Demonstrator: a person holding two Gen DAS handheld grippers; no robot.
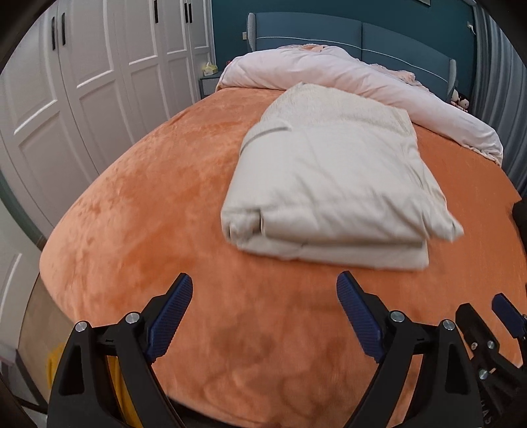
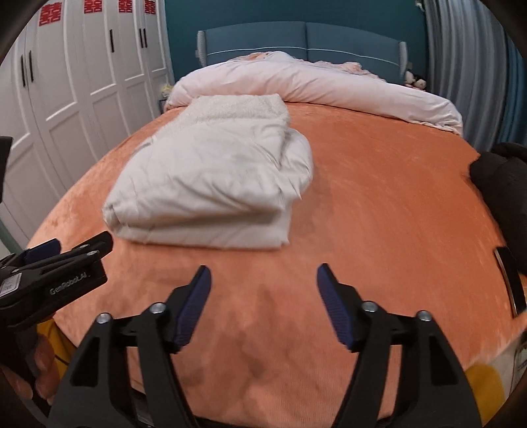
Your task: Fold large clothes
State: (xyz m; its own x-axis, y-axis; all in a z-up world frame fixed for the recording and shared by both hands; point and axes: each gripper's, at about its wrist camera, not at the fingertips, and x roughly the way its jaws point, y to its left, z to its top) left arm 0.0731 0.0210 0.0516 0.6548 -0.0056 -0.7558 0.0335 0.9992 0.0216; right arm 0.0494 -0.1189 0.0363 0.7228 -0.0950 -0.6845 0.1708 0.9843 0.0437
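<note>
One folded cream garment [image 1: 329, 187], a thick bundle with a fleecy upper end, lies on the orange bed cover [image 1: 148, 214], about mid-bed and nearer the wardrobe-side edge, well short of the foot edge. One rolled pink duvet [image 1: 346, 82] runs across the head edge just behind it, apparently touching the fleecy end. Left gripper [image 1: 263, 289] hovers over the foot edge, fingers spread wide, nothing between them; right gripper [image 2: 263, 280] beside it, fingers also apart and holding nothing. Bare cover lies between both grippers and the garment, nothing in the way. One dark bundle [image 2: 504, 184] sits at the curtain-side edge, with one flat black object [image 2: 510, 280] nearer the foot corner. White wardrobe [image 2: 82, 82] has four red paper cutouts [image 2: 48, 14] on its doors. Blue headboard [image 2: 296, 36], two panels. Grey curtain [image 2: 461, 66]. Soft toys [image 2: 415, 80] at the head corner, count unclear.
</note>
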